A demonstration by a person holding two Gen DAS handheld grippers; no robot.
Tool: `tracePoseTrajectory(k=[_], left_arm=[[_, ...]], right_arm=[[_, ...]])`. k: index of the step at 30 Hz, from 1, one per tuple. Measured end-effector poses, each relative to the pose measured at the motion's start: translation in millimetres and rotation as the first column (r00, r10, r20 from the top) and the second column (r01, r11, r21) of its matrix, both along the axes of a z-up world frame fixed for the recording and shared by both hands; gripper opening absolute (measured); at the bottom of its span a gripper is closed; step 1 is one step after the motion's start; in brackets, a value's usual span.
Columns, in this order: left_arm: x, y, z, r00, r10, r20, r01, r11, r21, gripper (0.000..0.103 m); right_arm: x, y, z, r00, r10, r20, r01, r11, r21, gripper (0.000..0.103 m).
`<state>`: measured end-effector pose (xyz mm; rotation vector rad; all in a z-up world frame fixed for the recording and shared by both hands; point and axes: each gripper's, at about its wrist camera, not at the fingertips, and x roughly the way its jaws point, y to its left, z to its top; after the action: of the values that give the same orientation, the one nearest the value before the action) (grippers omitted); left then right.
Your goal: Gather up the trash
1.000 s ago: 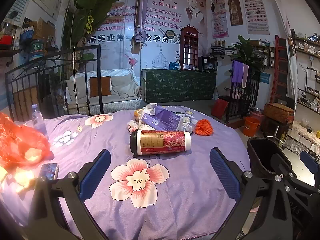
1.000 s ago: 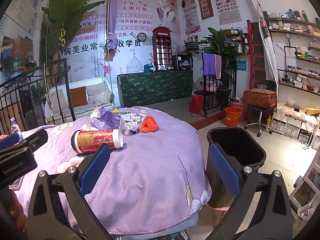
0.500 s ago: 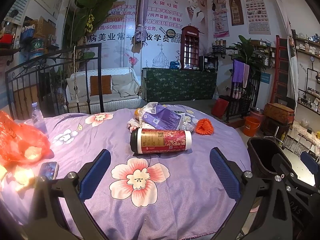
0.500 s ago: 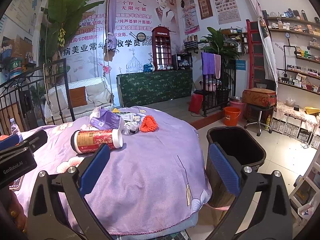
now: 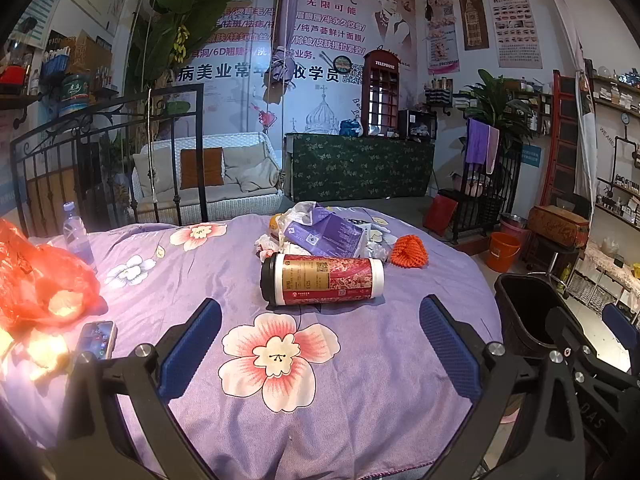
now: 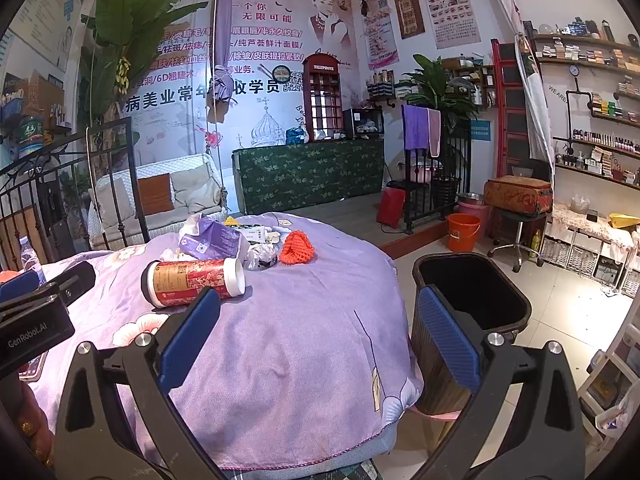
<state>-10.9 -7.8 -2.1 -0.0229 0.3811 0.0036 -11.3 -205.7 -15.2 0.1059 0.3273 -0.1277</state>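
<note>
Trash collection has yet to begin at a round counter draped in a purple floral cloth. The left hand-held gripper and the right hand-held gripper both hover with fingers spread wide, holding nothing. A red-and-gold cylindrical canister lies on its side near the middle of the counter, ahead of the left hand-held gripper. Just behind it sits a heap of litter: a purple tissue pack, crumpled wrappers and an orange foam fruit net. The black trash bin stands on the floor just beside the counter's right edge; what shows of its inside looks empty. A phone, a water bottle and a red plastic bag rest at the left. By appearances, every piece remains to be gathered.
</note>
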Motion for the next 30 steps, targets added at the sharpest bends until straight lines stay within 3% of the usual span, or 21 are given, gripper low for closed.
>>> tracePoseTrajectory(k=[30], left_arm=[[1.8, 2.8, -5.7, 1.0, 0.003, -0.002, -0.003, 1.0, -0.006, 0.098]], right_arm=[[-0.8, 1.1, 1.1, 1.0, 0.0, 0.006, 0.0, 1.0, -0.003, 0.098]])
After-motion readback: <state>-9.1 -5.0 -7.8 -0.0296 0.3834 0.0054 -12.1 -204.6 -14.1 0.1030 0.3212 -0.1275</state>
